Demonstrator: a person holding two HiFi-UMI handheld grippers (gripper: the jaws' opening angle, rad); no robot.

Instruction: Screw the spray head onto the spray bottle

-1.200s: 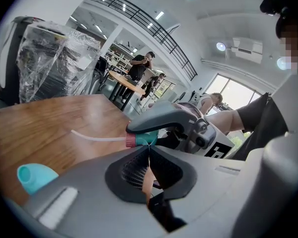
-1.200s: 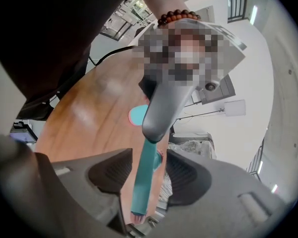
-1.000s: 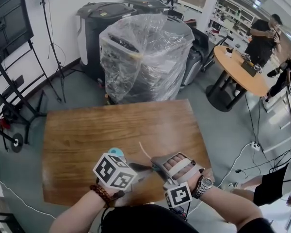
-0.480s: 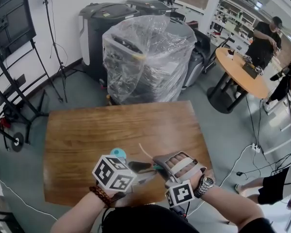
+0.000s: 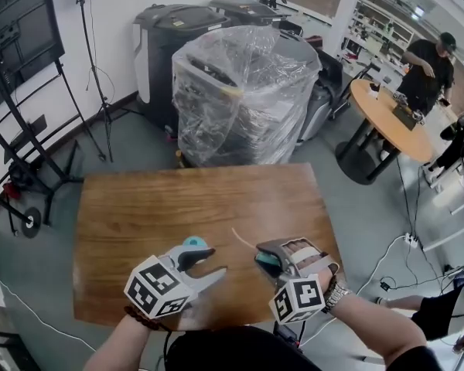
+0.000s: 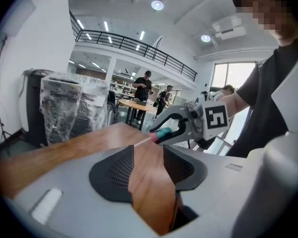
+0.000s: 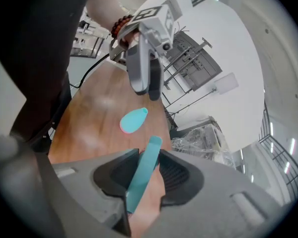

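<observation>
So the right gripper (image 7: 149,167) has its jaws clamped on the spray head (image 7: 141,177). The flat teal piece runs lengthwise through the gap and pokes out past the tips, and from the head view its thin tube (image 5: 243,238) sticks out beyond them toward the left side. The left gripper (image 6: 144,167) has its jaws opening with nothing between them, just bare tabletop (image 6: 79,143) showing through the gap. The bottle (image 5: 193,243) isn't in either set of jaws. It sits on the tabletop right beside the left jaws, outside the gap, and out ahead of the right jaws with clear wood between.
</observation>
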